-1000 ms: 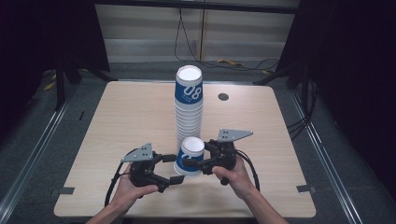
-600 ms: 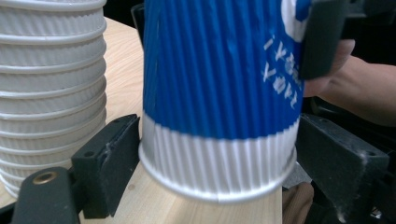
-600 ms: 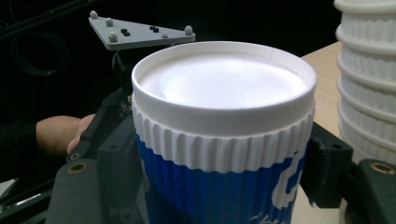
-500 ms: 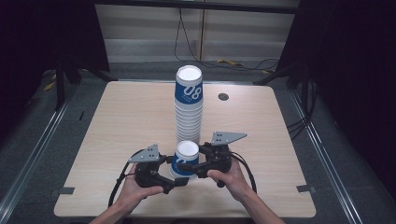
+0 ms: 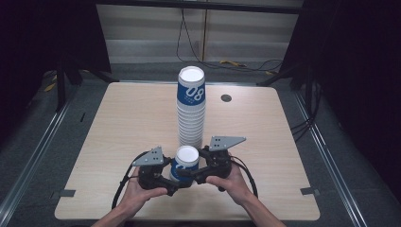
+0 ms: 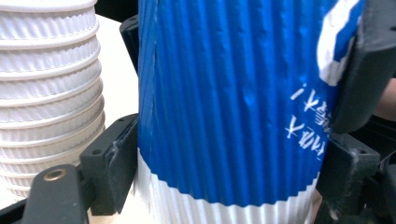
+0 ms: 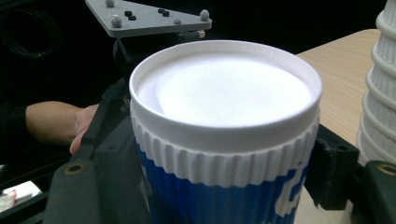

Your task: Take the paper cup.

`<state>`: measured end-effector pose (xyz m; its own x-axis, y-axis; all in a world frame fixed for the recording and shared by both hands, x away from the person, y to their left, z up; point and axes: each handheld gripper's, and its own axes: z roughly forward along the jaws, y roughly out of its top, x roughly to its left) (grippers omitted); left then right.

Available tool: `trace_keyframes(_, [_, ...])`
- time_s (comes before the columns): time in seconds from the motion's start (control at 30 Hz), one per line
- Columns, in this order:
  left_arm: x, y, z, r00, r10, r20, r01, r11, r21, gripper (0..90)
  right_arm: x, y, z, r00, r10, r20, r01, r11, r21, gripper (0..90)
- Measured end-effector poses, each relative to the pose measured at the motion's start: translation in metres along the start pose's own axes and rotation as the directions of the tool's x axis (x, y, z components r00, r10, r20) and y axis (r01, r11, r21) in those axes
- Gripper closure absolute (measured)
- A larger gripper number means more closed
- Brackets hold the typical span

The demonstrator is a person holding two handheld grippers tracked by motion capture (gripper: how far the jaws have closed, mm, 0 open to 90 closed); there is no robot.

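Two tongs: my left tongs (image 5: 176,182) and right tongs (image 5: 188,174) both flank one single cup (image 5: 185,163) at the near middle of the worktop (image 5: 123,123).
Writing, tall stack: the top cup of the stack (image 5: 191,109) carries a blue band with a white "08"; smaller print beneath it is too small for me to read.
Writing, single cup: the left gripper view catches slanted white handwritten-style marks on the blue ribbed sleeve (image 6: 233,107), which I cannot make out; the right gripper view shows part of a white figure on the blue, cut off by the jaw.
Left tongs state: clenched on the single cup, black jaws pressed to both sides of the sleeve.
Right tongs state: jaws have just been opening, with the single cup between them; the pads sit at its sides and I read the grip as released.
Hand pose: my left hand (image 5: 137,191) and right hand (image 5: 231,182) come up from the near edge, angled inward toward each other, grey plates uppermost.
Cup position: upright, just in front of the stack's base, mouth up.
Right gripper view extra: white rim (image 7: 224,88) and pale inside of the cup, plus the other gripper's grey plate (image 7: 149,16) behind.
Left gripper view extra: the stack's ribbed white rims (image 6: 46,93) close beside the cup.
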<state>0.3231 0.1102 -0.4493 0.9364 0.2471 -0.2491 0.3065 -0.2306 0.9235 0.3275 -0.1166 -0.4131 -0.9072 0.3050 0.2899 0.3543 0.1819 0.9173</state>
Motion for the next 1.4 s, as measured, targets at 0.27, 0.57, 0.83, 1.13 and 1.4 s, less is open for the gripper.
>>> trace_keyframes(0.27, [0.003,-0.001,-0.001,0.9998,-0.018,0.004,0.018,0.9993,0.033,19.6,0.000,0.006,-0.008,0.9990,0.021,0.039,-0.020,1.000,-0.022,14.1])
trace_keyframes(0.57, [0.009,-0.002,-0.006,0.9992,-0.035,-0.016,0.037,0.9958,0.084,19.7,-0.004,0.002,-0.016,0.9974,0.034,0.064,-0.033,0.999,-0.019,14.0])
trace_keyframes(0.83, [0.012,0.000,-0.014,0.9995,-0.025,-0.022,0.027,0.9929,0.116,19.6,-0.005,-0.002,-0.026,0.9940,0.056,0.094,-0.056,0.998,-0.003,15.6])
trace_keyframes(1.13, [0.016,0.000,-0.012,0.9988,-0.049,0.000,0.048,0.9805,0.191,19.6,-0.005,-0.008,-0.038,0.9922,0.037,0.119,-0.045,0.997,0.062,16.4])
trace_keyframes(1.4, [0.015,0.005,-0.016,0.9996,-0.026,-0.015,0.029,0.9700,0.241,19.8,-0.003,-0.010,-0.039,0.9887,-0.020,0.148,0.001,0.992,0.124,17.9])
